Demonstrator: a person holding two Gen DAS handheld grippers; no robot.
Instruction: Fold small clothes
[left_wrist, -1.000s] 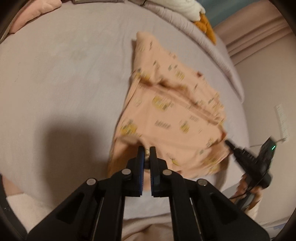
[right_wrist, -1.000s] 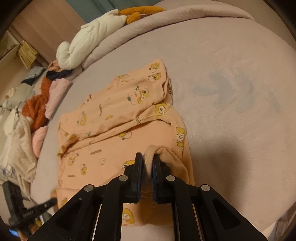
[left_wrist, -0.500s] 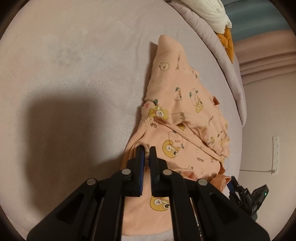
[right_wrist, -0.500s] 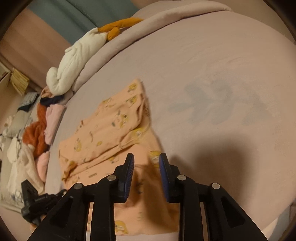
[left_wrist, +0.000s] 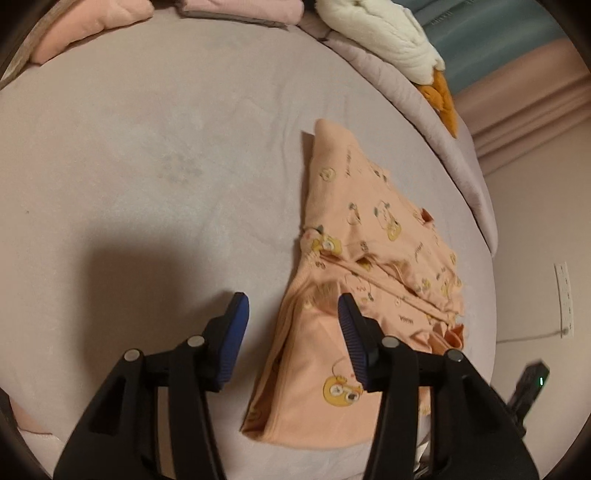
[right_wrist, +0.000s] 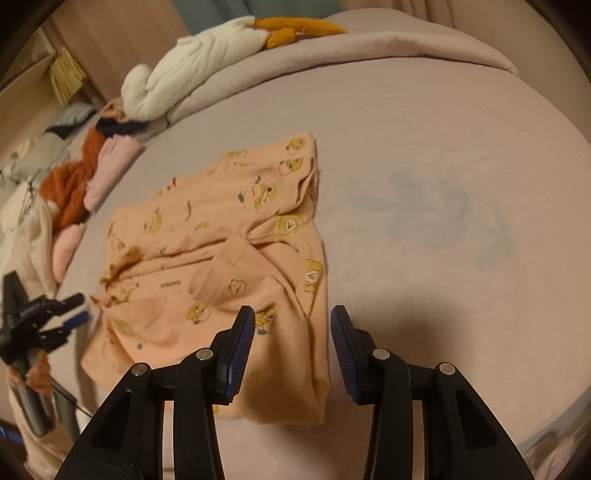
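Note:
A peach baby garment (left_wrist: 373, 236) printed with yellow ducks lies on the pale mauve bed (left_wrist: 155, 155), its near part folded over onto itself. My left gripper (left_wrist: 293, 317) hovers over the garment's left edge. Its jaws are opening, the cloth lies below the gap, and the pads do not press on it. In the right wrist view the same garment (right_wrist: 207, 236) lies flat with a loose flap in its middle. My right gripper (right_wrist: 291, 328) hangs over the near right corner. Its jaws are also opening and hold nothing. The left gripper (right_wrist: 70, 314) shows at the garment's far left.
A white plush toy with orange feet (right_wrist: 192, 66) lies on the rolled quilt (right_wrist: 369, 40) at the back. A heap of other clothes (right_wrist: 74, 192) sits to the left of the garment. Folded pink items (left_wrist: 85, 26) lie at the bed's far edge.
Both grippers let go of the garment's near edge and their jaws parted, the right before the left. The folded part now rests on the garment. The left gripper shifted sideways off the cloth.

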